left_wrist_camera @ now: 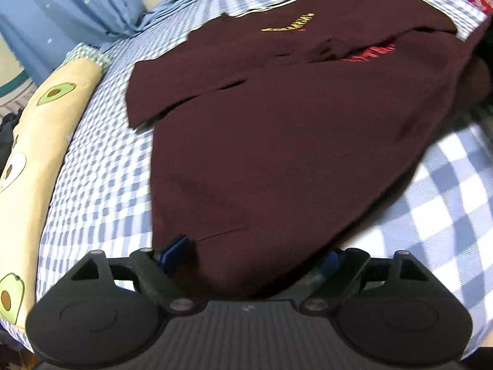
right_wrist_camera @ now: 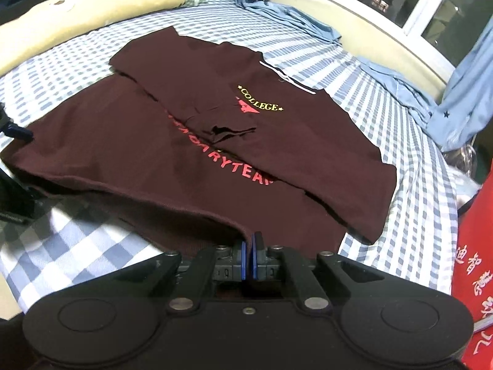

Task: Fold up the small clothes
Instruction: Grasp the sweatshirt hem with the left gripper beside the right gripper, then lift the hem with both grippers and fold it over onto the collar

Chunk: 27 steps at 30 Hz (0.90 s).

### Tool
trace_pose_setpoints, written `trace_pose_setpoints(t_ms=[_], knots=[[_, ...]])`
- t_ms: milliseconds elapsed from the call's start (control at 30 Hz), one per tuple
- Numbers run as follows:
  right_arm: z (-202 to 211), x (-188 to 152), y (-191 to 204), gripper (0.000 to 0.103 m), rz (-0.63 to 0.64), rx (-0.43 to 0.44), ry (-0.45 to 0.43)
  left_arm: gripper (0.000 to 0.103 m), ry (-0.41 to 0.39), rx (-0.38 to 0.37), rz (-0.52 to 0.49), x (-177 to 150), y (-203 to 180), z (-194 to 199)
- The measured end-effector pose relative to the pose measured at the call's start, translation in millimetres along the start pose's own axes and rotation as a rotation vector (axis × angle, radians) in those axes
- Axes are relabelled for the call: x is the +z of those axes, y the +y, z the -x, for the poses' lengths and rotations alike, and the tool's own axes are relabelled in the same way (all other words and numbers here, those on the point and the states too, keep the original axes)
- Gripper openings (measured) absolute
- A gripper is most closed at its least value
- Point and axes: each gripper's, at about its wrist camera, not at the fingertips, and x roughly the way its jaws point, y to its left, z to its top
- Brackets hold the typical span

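Maroon shirt (right_wrist_camera: 191,160) reading "COLLEGE", hem pinched in closed right tongs (right_wrist_camera: 250,257), left tongs (left_wrist_camera: 255,259) spread wide astride hem

On the dark maroon cotton T-shirt (right_wrist_camera: 197,141), at the middle of the right wrist view, the yellow word "COLLEGE" stands in an arc between two small stars, above a small red emblem; below it, red capital letters read "RYTEAM", the start of this word being hidden under a fold; on the bright red cloth (right_wrist_camera: 474,246) at the right edge stand white Chinese characters, among them "智慧"; in the left wrist view the yellow print (left_wrist_camera: 289,22) is too blurred to read.
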Motion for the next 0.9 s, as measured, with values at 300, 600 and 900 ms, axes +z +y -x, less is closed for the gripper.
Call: trace_pose_setpoints(t_ms=[300, 600, 900], knots=[[-1.2, -4.9, -4.3, 0.003, -0.026, 0.044, 0.006, 0.039, -0.019, -0.008, 0.033, -5.1, 28.1, 5.0], [6.3, -44.6, 18.4, 0.02, 0.04, 0.062, 0.024, 0.009, -0.106, -0.048, 0.134, 16.5, 53.8, 25.3], [-4.9, -90.7, 67.4, 0.055, 0.203, 0.021, 0.089, 0.008, -0.121, -0.099, 0.217, 40.2, 76.3, 37.9]])
